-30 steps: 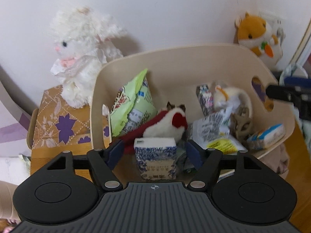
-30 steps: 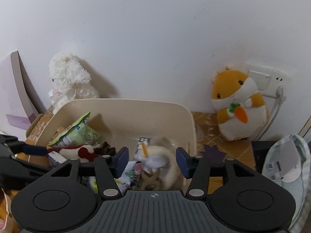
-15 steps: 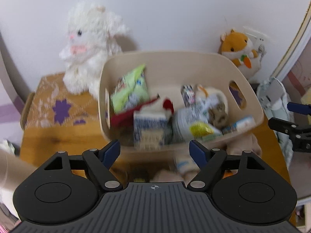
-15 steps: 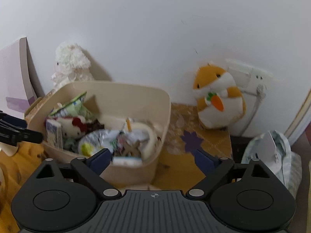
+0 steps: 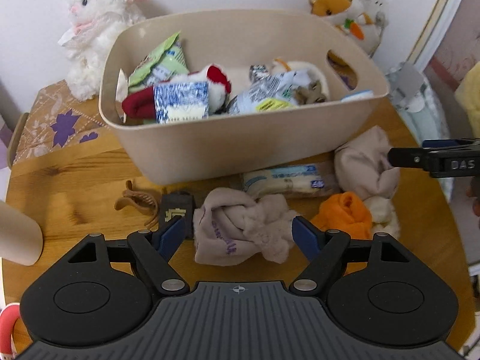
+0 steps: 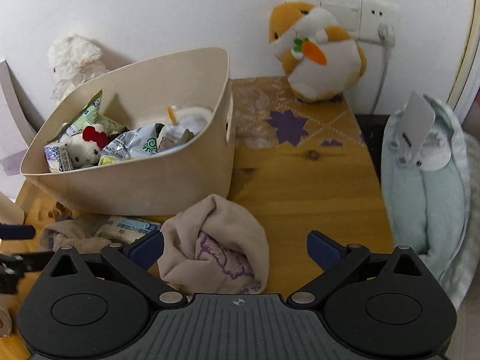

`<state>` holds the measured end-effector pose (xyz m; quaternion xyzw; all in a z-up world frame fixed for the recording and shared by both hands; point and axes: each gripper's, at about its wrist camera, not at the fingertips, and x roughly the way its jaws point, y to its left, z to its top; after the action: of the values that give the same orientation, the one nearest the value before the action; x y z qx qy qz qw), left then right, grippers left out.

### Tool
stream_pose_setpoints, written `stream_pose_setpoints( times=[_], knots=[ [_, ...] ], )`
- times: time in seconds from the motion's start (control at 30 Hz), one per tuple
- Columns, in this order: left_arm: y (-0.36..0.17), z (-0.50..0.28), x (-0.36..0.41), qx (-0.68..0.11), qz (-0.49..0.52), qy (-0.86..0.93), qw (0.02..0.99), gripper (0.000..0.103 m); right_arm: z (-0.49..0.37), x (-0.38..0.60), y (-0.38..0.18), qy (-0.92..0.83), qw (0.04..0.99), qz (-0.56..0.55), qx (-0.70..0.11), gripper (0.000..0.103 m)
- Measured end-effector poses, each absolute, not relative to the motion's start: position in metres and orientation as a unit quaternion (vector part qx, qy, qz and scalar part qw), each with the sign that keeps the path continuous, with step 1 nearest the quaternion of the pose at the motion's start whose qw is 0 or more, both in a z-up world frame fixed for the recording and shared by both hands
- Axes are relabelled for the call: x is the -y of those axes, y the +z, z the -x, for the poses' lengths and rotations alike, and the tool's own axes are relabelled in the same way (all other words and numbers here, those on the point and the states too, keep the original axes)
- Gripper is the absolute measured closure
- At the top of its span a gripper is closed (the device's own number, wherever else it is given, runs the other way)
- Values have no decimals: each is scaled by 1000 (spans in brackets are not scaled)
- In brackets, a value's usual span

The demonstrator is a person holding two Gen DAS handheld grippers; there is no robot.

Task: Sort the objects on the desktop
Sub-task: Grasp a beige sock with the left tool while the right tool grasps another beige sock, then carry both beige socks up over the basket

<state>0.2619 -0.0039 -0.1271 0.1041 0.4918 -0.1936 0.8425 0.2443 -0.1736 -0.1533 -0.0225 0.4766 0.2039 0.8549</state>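
Observation:
A beige bin [image 5: 210, 150] on the wooden table holds a blue-white carton [image 5: 181, 102], a red-and-white plush [image 5: 216, 85], snack bags and other items; it also shows in the right wrist view [image 6: 144, 186]. In front of it lie a knotted beige cloth [image 5: 240, 228], a tissue pack [image 5: 285, 178], a second beige cloth [image 5: 364, 162], an orange cloth [image 5: 345, 213], a brown hair clip [image 5: 136, 199] and a dark small box [image 5: 177, 208]. My left gripper [image 5: 238, 234] is open and empty just above the knotted cloth. My right gripper [image 6: 235, 246] is open and empty over the second beige cloth [image 6: 216, 240].
A white plush lamb [image 5: 96, 21] and an orange hamster plush [image 6: 315, 51] stand at the back by the wall. A beige cup [image 5: 16, 234] stands at the left table edge. A pale blue cushion [image 6: 429, 195] lies past the table's right edge. A wall socket [image 6: 369, 18] has a plug in it.
Both grippers have pulled back from inside the bin toward the table's front. The blue-white carton and the white plush they were around now lie in the bin. Both jaws have widened.

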Motion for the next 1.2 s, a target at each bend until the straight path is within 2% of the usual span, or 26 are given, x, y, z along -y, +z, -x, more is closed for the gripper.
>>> stream_pose_setpoints(
  times=[0.4,0.5,0.53,0.57,0.6,0.67,0.77,0.93,1.2],
  knots=[
    [-165,-269,20,-499,-113,-197,836,24,-249,155,-185,182,848,50,-495,1],
    [-166,-270,21,-500,-108,-200,836,31,-247,150,-187,195,846,63,-493,19],
    [-166,-271,20,-502,-103,-200,835,34,-246,147,-188,200,841,68,-497,29],
    [-166,-271,19,-504,-99,-201,834,37,-246,146,-189,204,837,70,-503,42],
    [-166,-271,19,-506,-98,-204,832,39,-245,144,-190,209,835,68,-504,46],
    [-166,-270,18,-507,-103,-212,829,47,-243,143,-188,216,835,68,-502,61],
    [-163,-268,16,-508,-106,-225,825,59,-239,143,-185,229,833,74,-498,73],
    [-155,-258,3,-504,-91,-251,821,69,-230,151,-176,232,837,78,-489,79],
    [-139,-228,-37,-498,-50,-253,828,70,-201,176,-156,243,845,44,-474,79]
  ],
)
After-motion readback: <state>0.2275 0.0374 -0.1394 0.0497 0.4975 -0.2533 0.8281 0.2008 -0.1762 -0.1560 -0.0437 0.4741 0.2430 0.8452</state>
